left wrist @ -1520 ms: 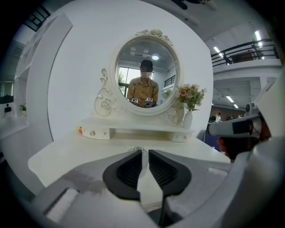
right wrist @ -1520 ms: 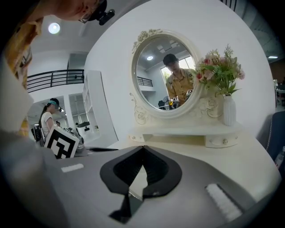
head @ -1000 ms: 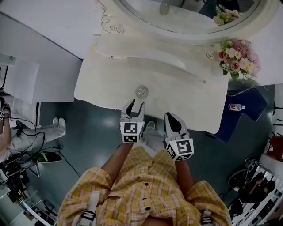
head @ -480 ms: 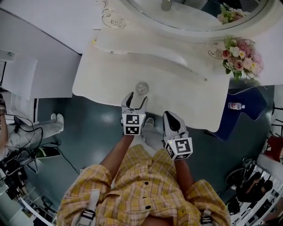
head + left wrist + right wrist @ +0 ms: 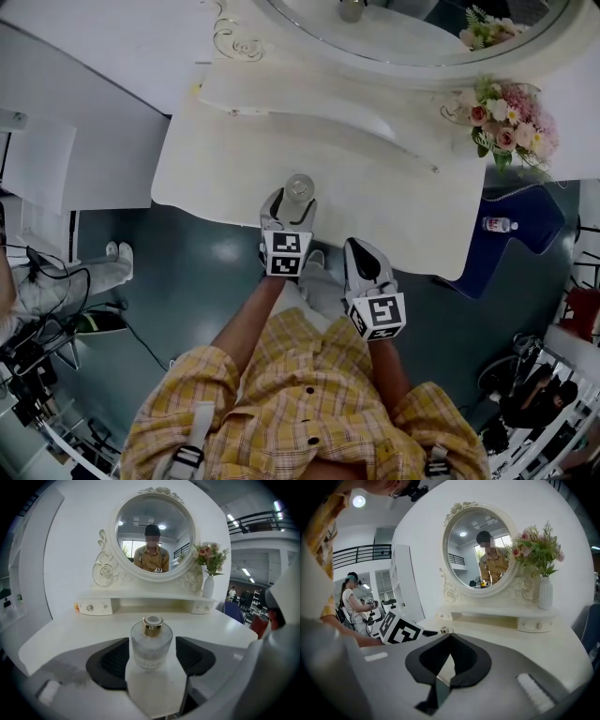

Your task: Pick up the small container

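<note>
Small glass bottle [image 5: 151, 645] stands upright on the counter [image 5: 84, 630], out front of the mirror [image 5: 153, 536]. Left claw [image 5: 289, 208] is opening, bottle between its jaws, pads clear of the glass. Right claw [image 5: 450, 637] sits pressed together, empty, farther from the mirror.

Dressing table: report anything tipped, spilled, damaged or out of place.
Nothing stands out. The small container stands upright on the dressing table, between the left gripper's opening jaws, whose pads are clear of it. The flower vase is upright too; no spill shows.
</note>
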Demonstrator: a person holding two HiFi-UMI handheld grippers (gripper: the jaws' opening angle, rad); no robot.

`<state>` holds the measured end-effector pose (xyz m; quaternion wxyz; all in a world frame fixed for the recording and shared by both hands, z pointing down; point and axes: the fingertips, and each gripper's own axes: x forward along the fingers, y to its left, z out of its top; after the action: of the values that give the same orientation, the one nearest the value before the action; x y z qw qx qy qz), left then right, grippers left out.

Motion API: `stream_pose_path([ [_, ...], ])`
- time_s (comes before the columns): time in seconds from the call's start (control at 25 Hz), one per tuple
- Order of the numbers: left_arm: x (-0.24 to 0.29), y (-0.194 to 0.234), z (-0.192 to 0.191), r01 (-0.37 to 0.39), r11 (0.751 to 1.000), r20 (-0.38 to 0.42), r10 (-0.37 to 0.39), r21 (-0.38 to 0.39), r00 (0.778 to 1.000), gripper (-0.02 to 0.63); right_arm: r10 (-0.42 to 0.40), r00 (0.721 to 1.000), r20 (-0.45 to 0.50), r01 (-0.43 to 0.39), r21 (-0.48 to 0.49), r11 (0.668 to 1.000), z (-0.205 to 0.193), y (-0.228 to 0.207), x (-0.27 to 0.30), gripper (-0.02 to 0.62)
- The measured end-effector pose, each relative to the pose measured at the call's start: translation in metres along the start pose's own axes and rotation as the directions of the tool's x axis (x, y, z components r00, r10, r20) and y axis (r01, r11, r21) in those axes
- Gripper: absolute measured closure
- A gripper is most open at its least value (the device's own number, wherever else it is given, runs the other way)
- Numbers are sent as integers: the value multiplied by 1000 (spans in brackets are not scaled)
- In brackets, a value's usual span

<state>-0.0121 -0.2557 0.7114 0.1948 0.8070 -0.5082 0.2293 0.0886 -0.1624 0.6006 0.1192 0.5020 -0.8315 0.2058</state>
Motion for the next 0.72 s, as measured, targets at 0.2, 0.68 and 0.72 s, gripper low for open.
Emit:
stream_pose_path([
  [0.2, 9, 2, 2, -5, 1000, 3, 5, 0, 1000, 289, -2, 1000, -4, 2, -2, 1000, 0, -1, 0, 594],
  [0.68, 35, 3, -8, -20, 1000, -28, 19, -23, 999, 275, -10, 1000, -11, 10, 7, 1000, -3, -6, -1, 594],
  [0.72, 36, 4, -8, -22, 1000, -28, 21, -22, 999, 273, -12, 1000, -11, 12, 7, 1000, -4, -7, -2, 594],
])
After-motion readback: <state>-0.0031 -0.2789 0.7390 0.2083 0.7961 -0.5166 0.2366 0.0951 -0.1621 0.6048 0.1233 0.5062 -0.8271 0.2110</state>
